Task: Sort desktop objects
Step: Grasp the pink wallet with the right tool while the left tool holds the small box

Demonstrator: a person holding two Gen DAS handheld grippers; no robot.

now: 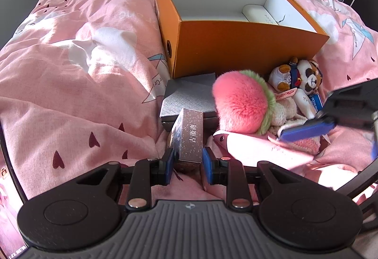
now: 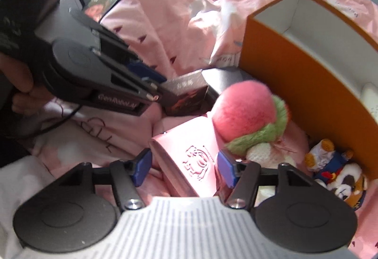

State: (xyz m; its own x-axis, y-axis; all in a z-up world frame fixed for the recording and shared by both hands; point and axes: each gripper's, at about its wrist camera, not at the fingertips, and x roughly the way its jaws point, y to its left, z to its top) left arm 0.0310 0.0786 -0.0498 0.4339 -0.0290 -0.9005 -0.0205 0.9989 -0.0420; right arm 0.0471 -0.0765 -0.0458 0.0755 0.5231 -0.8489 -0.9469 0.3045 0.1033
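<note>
Left tool [image 1: 188, 158] clamped on small box [image 1: 189, 133]; right tool [image 2: 184, 168] apart around pink case [image 2: 189, 159]; case best gripped squarely before lift

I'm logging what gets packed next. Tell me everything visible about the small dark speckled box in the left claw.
The small dark speckled box is a slim cardboard carton, brownish-black with fine pale flecks and white Chinese characters on its top face; a side panel carries a reddish picture. The left claw is shut on its near end, blue pads against both sides. Its far end lies over the grey box, beside the pink fluffy ball.
</note>
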